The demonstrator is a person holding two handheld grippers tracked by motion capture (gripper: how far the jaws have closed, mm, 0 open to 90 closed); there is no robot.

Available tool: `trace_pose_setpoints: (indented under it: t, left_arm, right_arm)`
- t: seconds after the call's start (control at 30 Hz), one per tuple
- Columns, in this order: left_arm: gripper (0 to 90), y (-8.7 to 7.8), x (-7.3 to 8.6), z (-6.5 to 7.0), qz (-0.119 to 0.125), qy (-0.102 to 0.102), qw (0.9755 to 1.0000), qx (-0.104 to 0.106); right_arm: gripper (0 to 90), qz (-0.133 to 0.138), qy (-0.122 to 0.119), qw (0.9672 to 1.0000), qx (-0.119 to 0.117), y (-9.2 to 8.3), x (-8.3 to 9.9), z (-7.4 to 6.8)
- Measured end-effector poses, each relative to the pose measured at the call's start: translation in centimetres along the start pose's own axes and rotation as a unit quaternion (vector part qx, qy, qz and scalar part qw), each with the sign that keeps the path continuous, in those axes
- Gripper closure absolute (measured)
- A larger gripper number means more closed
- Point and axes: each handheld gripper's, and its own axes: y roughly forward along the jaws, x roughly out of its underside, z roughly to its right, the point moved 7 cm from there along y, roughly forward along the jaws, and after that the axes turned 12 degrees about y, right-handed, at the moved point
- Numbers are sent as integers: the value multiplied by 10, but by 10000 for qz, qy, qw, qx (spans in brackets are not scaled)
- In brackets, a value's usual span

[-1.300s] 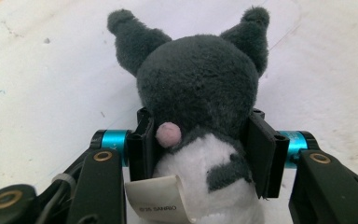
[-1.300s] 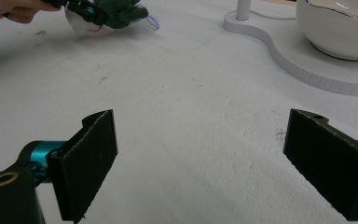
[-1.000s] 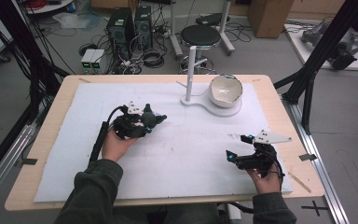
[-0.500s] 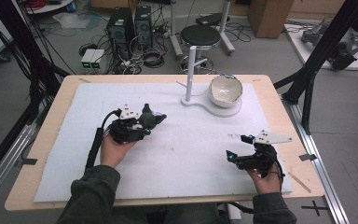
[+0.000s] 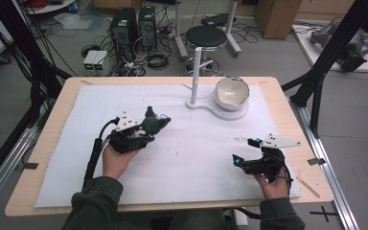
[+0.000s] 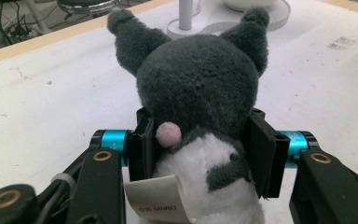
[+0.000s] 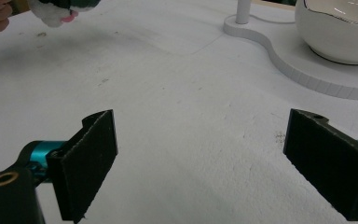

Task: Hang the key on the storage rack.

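While the left gripper (image 6: 200, 140) pinches the grey plush toy (image 6: 200, 88) by its body over the white mat (image 5: 196, 158), a tag (image 6: 161, 205) reading "SANRIO" hangs below; farther right, the right gripper (image 7: 200, 163) rests, jaws spread wide, near the white bowl (image 5: 232, 93).

The plush toy (image 6: 200, 102) is sitting clamped between the 2 black pads of the left gripper (image 6: 200, 149), which are pressing into its sides. It is showing a dark grey round head with 2 pointed ears, a white lower body, a small pink tail and a curling white fabric tag. It is standing upright, facing away toward the white stand (image 5: 216, 103), well short of it and to its left in the high view (image 5: 152, 123).
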Motion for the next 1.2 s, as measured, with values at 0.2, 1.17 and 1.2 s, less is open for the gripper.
trace_pose_setpoints:
  t: [0.2,1.17,1.2]
  left_arm:
    - [501,-6,-1,3,270,-53,9996,-79]
    - [501,-17,-8,17,787,94,9966,-238]
    - [501,-18,-9,17,799,86,9965,-237]
  right_arm:
    - [88,0,-11,10000,-1,0,0,-1]
    - [88,-11,-65,10000,-12,4,-1,1]
    - [88,-28,-58,10000,-17,4,0,1]
